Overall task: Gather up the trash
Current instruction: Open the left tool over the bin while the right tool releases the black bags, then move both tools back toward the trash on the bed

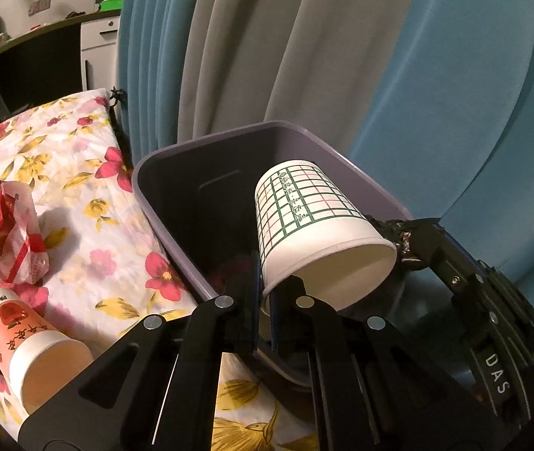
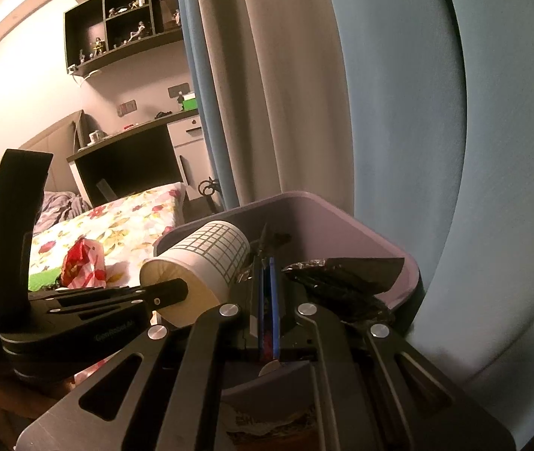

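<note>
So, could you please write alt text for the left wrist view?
The left gripper, shut on the rim of a white paper cup with a green grid print, holds it over an open purple bin. Beside it, the right gripper grips crumpled black wrapping. A red-printed paper cup and a red-and-white bag lie on the floral bedspread.

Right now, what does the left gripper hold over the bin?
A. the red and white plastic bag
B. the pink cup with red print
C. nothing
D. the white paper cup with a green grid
D: the left gripper has its jaws shut on the rim of the grid-printed paper cup, tilted over the purple bin.
</note>
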`<act>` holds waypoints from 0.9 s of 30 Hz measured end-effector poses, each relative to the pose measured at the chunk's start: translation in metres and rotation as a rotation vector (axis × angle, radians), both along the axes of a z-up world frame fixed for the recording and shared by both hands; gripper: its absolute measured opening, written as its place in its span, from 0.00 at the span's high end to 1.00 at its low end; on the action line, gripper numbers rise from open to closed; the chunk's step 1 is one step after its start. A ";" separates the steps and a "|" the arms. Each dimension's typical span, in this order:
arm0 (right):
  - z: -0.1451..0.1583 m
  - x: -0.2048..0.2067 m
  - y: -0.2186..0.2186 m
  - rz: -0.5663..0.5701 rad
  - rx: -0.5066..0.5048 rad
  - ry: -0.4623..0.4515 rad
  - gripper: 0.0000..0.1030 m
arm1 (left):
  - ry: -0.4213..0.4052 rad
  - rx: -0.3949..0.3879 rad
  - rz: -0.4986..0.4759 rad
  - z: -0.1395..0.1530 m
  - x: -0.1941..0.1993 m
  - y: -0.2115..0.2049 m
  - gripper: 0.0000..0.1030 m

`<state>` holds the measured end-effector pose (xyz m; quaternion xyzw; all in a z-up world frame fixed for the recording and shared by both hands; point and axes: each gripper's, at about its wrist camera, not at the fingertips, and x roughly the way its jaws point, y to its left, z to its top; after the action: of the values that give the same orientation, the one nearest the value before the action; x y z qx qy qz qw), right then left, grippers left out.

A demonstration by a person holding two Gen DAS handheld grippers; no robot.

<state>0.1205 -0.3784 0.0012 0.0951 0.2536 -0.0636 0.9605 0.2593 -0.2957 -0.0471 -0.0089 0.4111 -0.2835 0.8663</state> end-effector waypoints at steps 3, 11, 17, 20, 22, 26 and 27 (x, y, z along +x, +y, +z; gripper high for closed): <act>-0.003 0.004 -0.001 0.001 0.002 0.011 0.96 | 0.009 0.002 0.002 -0.003 0.001 0.000 0.96; -0.010 0.011 -0.003 0.006 0.011 0.035 0.96 | 0.025 -0.001 0.006 -0.007 0.003 0.000 0.96; -0.010 0.010 -0.004 0.003 0.001 0.029 0.68 | 0.027 -0.048 0.055 -0.001 0.005 0.013 0.45; -0.008 0.005 -0.006 -0.015 -0.004 0.023 0.67 | -0.017 -0.070 0.104 0.010 -0.001 0.024 0.31; -0.008 0.000 -0.007 -0.023 0.004 0.018 0.65 | -0.038 -0.089 0.125 0.018 -0.006 0.032 0.23; -0.003 -0.015 -0.007 -0.049 0.011 -0.009 0.43 | -0.099 -0.101 0.160 0.035 -0.021 0.050 0.16; -0.001 -0.021 -0.005 -0.054 0.010 -0.018 0.39 | -0.116 -0.100 0.170 0.039 -0.026 0.056 0.15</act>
<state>0.0994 -0.3835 0.0004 0.1071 0.2423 -0.0874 0.9603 0.2331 -0.2394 -0.0080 -0.0705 0.3435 -0.2291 0.9080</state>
